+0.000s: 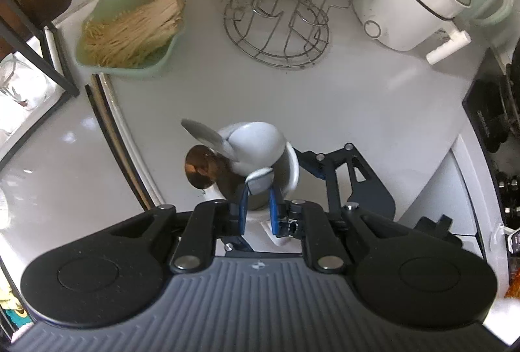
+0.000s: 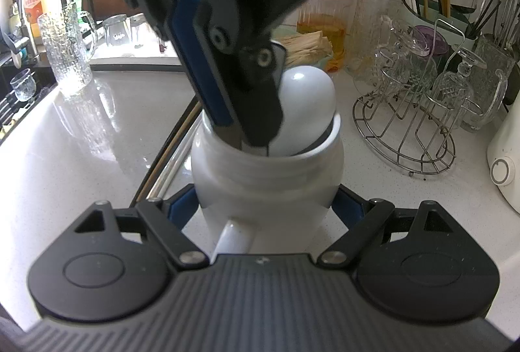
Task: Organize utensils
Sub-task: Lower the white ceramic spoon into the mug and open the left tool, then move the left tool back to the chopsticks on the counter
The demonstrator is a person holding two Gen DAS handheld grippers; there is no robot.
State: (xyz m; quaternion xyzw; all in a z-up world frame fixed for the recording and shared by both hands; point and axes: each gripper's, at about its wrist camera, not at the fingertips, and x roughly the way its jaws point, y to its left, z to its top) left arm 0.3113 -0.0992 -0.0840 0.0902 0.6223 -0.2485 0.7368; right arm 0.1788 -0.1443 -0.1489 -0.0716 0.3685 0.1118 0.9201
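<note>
White ceramic jug stands at countertop centre, clamped between my right gripper jaws; my left gripper, nearly closed, pinches the pale grey spoon's handle at twelve o'clock inside it.

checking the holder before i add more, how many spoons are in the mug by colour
white spoon: 1
silver spoon: 1
copper spoon: 1
total: 3 spoons showing in the white mug
</note>
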